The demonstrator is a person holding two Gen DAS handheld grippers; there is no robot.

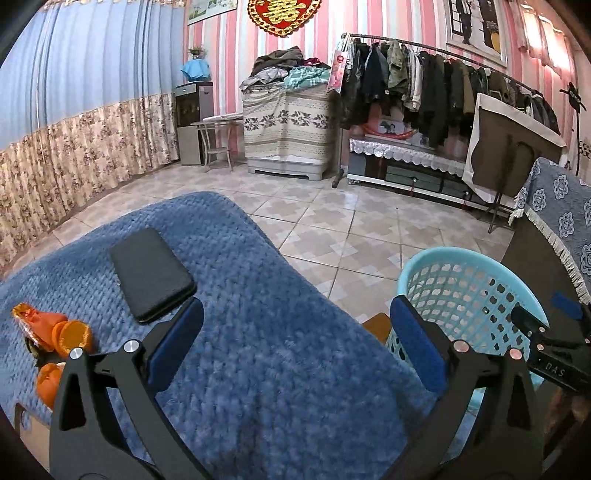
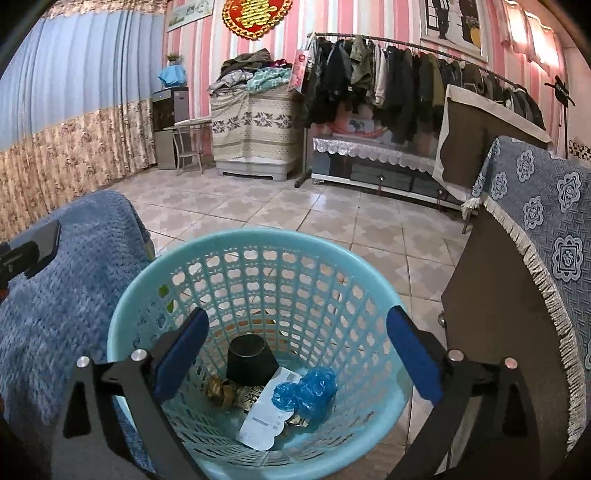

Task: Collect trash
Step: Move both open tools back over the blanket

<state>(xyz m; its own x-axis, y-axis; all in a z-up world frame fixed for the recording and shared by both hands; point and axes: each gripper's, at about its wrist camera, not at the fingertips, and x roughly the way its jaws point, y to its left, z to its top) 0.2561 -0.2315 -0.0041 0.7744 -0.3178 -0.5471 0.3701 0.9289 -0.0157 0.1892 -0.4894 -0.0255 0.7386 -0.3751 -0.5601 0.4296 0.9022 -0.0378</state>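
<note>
Right gripper [image 2: 295,354] hangs over the turquoise lattice wastebasket [image 2: 122,332], jaws spread wide with nothing between the blue pads [image 2: 181,354]; collected trash lies on the basket floor: a crumpled blue plastic bag [image 2: 304,393], a white printed slip [image 2: 267,410], a black cup upside down [image 2: 252,356] and a gold-patterned wrapper [image 2: 221,391]. Left gripper [image 1: 295,343] is likewise released and empty, above the blue knitted blanket [image 1: 258,332]. Trash not yet collected sits at the blanket's left edge: orange peel pieces [image 1: 70,334] and an orange-gold foil wrapper [image 1: 26,315], beside a black phone [image 1: 151,273], which is not trash. Judgement: the drop looks complete; the next pick belongs to the left gripper. To do it well, swing left, skirt the phone, straddle one peel piece, and close low against the blanket without pinching the knit. Legible writing: "DAS" on the right gripper's body in the left view; a barcode on the slip, text too small to read; a gold double-happiness character on the red wall ornament [image 1: 284,14].
</note>
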